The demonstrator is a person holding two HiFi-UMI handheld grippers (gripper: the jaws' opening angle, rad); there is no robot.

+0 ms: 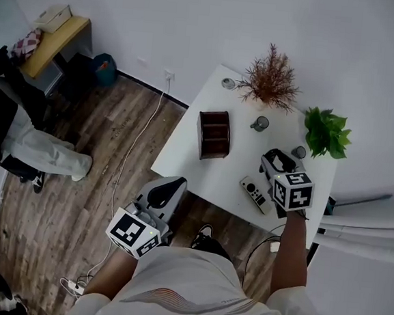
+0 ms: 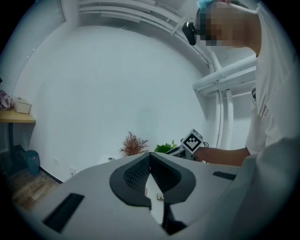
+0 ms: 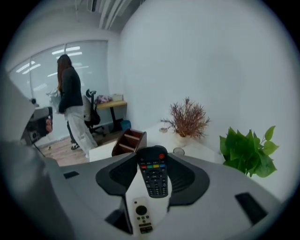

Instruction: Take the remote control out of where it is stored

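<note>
Remote (image 1: 278,156) largely behind right gripper (image 1: 276,164)

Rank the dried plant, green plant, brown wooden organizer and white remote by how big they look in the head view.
1. dried plant
2. green plant and brown wooden organizer: these look too alike in size to rank
3. white remote, the smallest

White walls (image 1: 195,23); wood-plank floor (image 1: 63,203); white table (image 1: 223,171); yellow desk (image 1: 56,41) far left.

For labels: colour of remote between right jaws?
Black rectangular remote control, coloured button row; right gripper view.
</note>
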